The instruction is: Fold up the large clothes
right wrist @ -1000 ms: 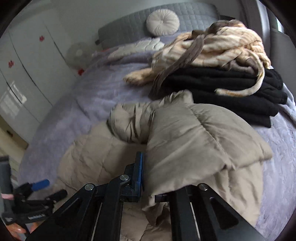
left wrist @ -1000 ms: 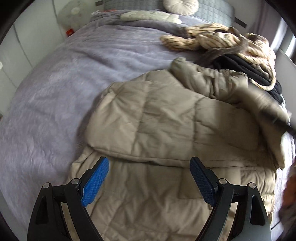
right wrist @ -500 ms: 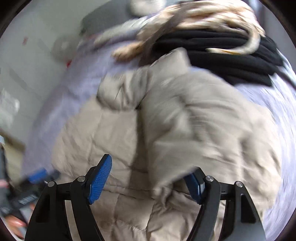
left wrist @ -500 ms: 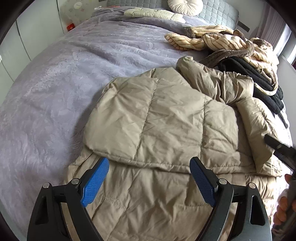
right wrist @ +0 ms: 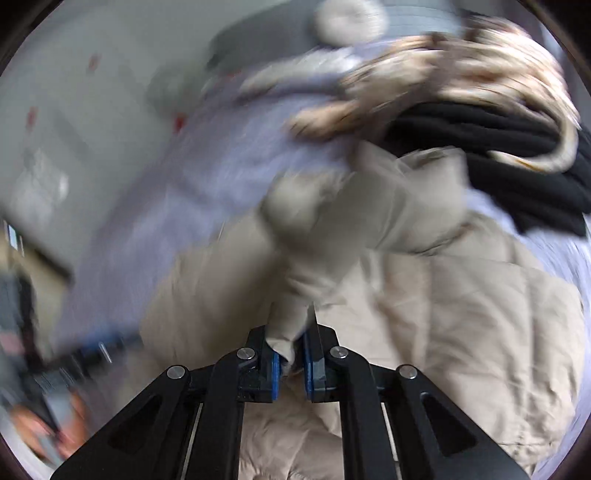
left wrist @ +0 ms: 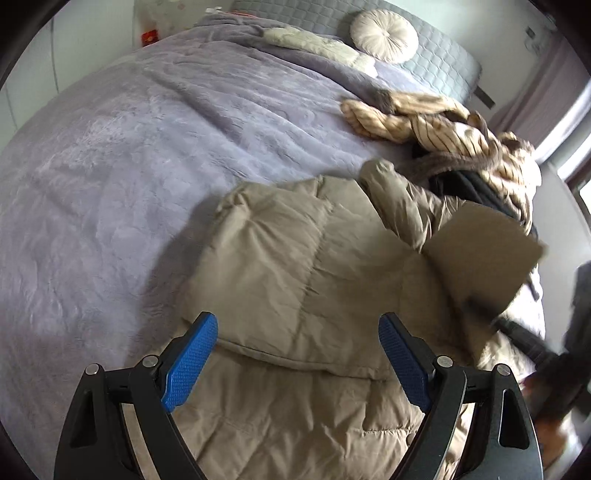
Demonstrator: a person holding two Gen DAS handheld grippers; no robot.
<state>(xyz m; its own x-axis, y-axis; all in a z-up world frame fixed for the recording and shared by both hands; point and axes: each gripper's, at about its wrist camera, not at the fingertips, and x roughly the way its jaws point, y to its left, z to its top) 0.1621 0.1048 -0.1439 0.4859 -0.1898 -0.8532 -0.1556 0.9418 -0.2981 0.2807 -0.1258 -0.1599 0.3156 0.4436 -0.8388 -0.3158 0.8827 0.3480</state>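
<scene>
A beige quilted puffer jacket [left wrist: 295,266] lies on the purple bed, its left side folded over the body. My left gripper [left wrist: 297,363] is open and empty, hovering above the jacket's lower part. My right gripper [right wrist: 290,363] is shut on a fold of the jacket [right wrist: 325,236], on what looks like a sleeve, and holds it lifted above the jacket body. In the left wrist view the lifted beige part [left wrist: 480,251] shows blurred at the right. The right wrist view is motion-blurred.
A pile of striped tan and black clothes [left wrist: 472,147] lies right of the jacket, also in the right wrist view [right wrist: 498,158]. A round cream cushion [left wrist: 384,35] and grey headboard sit at the far end. The purple blanket [left wrist: 129,166] spreads left.
My right gripper opened half a second ago, then shut again on the jacket fold and is lifting it with fast motion. My left gripper stayed open and shifted a little.
</scene>
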